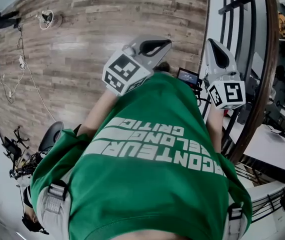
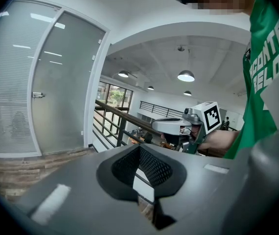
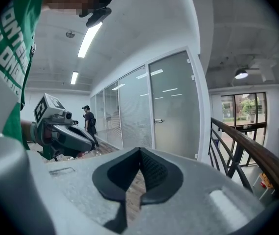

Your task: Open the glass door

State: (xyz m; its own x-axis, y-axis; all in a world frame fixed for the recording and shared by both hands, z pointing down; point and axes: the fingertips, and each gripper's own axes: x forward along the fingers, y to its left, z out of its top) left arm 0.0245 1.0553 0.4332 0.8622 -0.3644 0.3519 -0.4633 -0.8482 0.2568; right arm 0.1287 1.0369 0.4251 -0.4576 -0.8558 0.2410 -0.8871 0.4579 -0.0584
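Grey left tongs (image 2: 139, 148) and right tongs (image 3: 139, 152) pinched together, empty; tall frosted glass door (image 3: 174, 106) stands upright, shut, above brown wood-plank floor (image 1: 107, 29).

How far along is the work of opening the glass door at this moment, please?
Done: nothing yet. The glass door is closed and nothing touches its handle.
In hand: the left gripper and the right gripper are both shut and empty, and they point toward the door from a distance.
Left: reach the handle, grip it and open the door.
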